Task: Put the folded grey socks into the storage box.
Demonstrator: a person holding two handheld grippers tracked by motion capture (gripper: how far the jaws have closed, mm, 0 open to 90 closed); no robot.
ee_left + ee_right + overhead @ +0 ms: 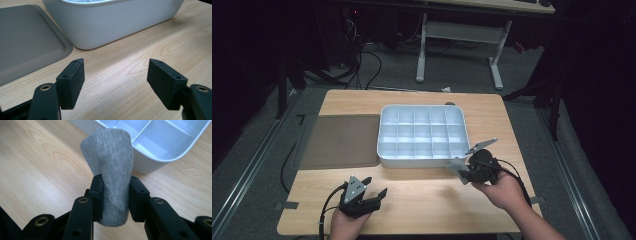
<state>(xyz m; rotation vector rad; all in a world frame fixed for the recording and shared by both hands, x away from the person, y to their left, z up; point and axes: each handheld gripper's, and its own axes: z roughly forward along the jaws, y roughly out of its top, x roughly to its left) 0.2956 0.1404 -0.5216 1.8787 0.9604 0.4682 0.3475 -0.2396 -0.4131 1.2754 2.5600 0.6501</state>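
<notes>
- A rolled grey cloth [110,172] is pinched between the two black jaws of the right gripper [114,195]; its top end sticks out past the jaw tips and flares a little.
- In the high view the cloth [455,165] is held just above the wooden table [422,200], near the front right corner of the white tray [384,150], touching neither that I can tell.
- The right gripper [467,170] points left toward the tray, with the person's right hand [499,187] wrapped around it from the lower right.
- The tray is split into a grid of small compartments; those that can be seen hold nothing.
- A flat grey lid [339,141] lies on the table just beside the tray's left side, partly overhanging the table's left edge.
- The left gripper [374,189] sits at the table's front left, well apart from the tray, held by the left hand [347,222].
- In the left gripper view its jaws are spread wide with only bare wood between them; the left gripper [115,80] faces the tray's wall [115,22] and the lid's corner [27,42].
</notes>
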